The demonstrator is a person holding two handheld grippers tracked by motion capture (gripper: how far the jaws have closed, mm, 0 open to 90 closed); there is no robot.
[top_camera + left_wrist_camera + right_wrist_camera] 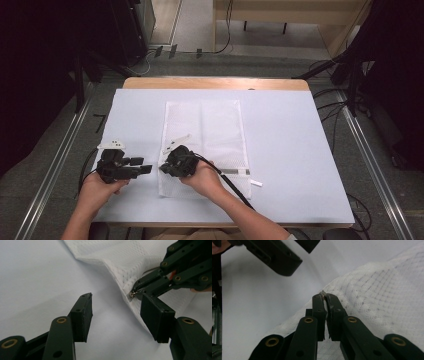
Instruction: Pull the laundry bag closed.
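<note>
Lying flat on the desk's (300, 150) white cover, the mesh bag (215, 130) has its near-left edge lifted slightly where the right gripper (324, 295) is clamped on the small metal zipper pull (132, 293). Just beside that edge, the left gripper (115, 312) hangs over the bare cover with its jaws spread wide, grasping nothing. A white tag (256, 183) lies near the bag's near-right corner.
</note>
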